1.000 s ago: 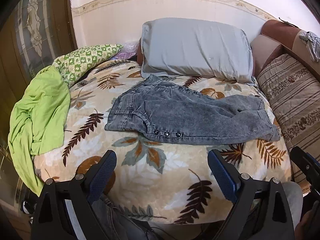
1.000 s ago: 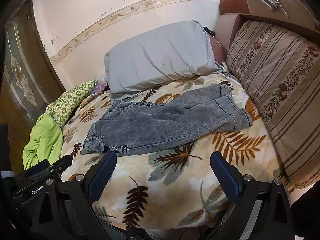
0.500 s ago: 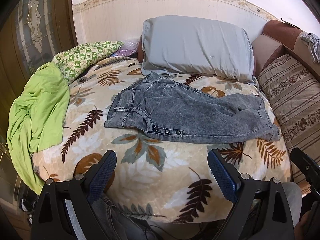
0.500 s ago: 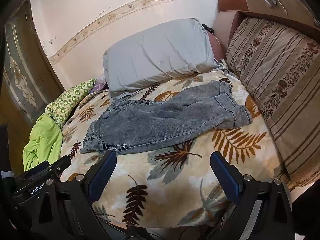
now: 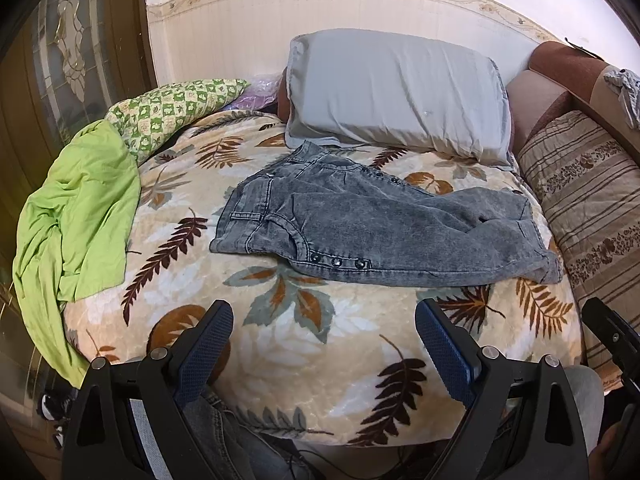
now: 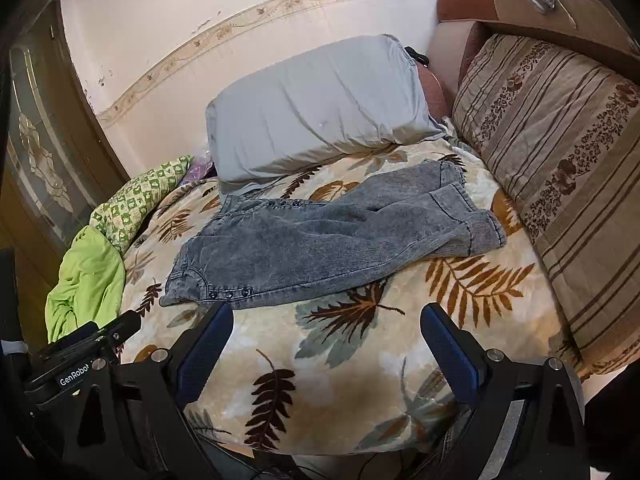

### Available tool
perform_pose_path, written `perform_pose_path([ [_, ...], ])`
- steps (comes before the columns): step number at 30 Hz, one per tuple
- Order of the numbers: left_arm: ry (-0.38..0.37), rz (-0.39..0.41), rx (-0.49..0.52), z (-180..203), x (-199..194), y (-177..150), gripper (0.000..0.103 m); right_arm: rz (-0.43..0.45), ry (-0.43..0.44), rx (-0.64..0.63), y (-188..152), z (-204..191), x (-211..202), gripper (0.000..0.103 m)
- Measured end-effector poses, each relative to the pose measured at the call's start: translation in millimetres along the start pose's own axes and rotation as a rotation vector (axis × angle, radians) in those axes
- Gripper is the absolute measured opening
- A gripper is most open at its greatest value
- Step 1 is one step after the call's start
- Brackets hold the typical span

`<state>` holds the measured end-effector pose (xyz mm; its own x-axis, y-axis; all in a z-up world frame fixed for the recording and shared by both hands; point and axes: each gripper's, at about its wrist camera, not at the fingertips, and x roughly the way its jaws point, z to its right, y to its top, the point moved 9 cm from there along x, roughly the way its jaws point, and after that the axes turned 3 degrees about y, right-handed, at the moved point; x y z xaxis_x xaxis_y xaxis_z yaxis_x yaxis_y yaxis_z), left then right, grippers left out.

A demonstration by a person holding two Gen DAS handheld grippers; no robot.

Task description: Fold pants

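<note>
The grey pants [image 5: 372, 228] are spread flat on the leafy blanket [image 5: 280, 344] of the bed, just in front of the grey pillow [image 5: 396, 92]. The fingers of the left gripper [image 5: 324, 342] and the right gripper [image 6: 326, 344] are held wide open, and nothing is gripped

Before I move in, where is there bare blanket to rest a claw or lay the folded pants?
The widest free patch is the near strip of leaf-print blanket between the jeans and the bed's front edge. A narrower one lies between the waistband and the green cloth. It is crowded at the back by the grey pillow and at the hems by the striped cushion.
</note>
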<state>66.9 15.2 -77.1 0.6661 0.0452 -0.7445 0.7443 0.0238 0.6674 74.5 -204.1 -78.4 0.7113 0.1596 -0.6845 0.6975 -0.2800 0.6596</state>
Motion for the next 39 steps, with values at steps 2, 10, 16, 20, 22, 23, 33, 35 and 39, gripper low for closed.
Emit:
perform_pose_path([
  [2, -0.001, -0.004, -0.004, -1, 2, 0, 0.093, -0.001, 0.001, 0.005, 0, 1, 0, 0.096],
  [10, -0.028, -0.059, -0.022, -4, 28, 2, 0.093, -0.030, -0.002, 0.035, 2, 15, 11, 0.096],
  [16, -0.057, -0.139, -0.047, -7, 72, 7, 0.092, -0.099, -0.002, 0.087, -2, 35, 37, 0.093],
  [20, -0.090, -0.193, -0.063, -5, 106, 12, 0.092, -0.130, -0.012, 0.094, -3, 47, 54, 0.092],
  [22, -0.099, -0.213, -0.070, -4, 124, 14, 0.092, -0.140, -0.015, 0.096, -2, 51, 63, 0.092],
  [23, -0.101, -0.223, -0.073, -3, 132, 14, 0.092, -0.143, -0.017, 0.097, -2, 53, 67, 0.092],
  [33, -0.159, -0.353, -0.110, 16, 227, 14, 0.087, -0.221, -0.015, 0.174, 15, 91, 132, 0.088],
  [35, -0.177, -0.375, -0.127, 18, 242, 16, 0.087, -0.235, -0.017, 0.182, 20, 99, 145, 0.084],
  [39, -0.216, -0.431, -0.178, 21, 278, 17, 0.087, -0.255, -0.023, 0.216, 27, 115, 169, 0.079],
])
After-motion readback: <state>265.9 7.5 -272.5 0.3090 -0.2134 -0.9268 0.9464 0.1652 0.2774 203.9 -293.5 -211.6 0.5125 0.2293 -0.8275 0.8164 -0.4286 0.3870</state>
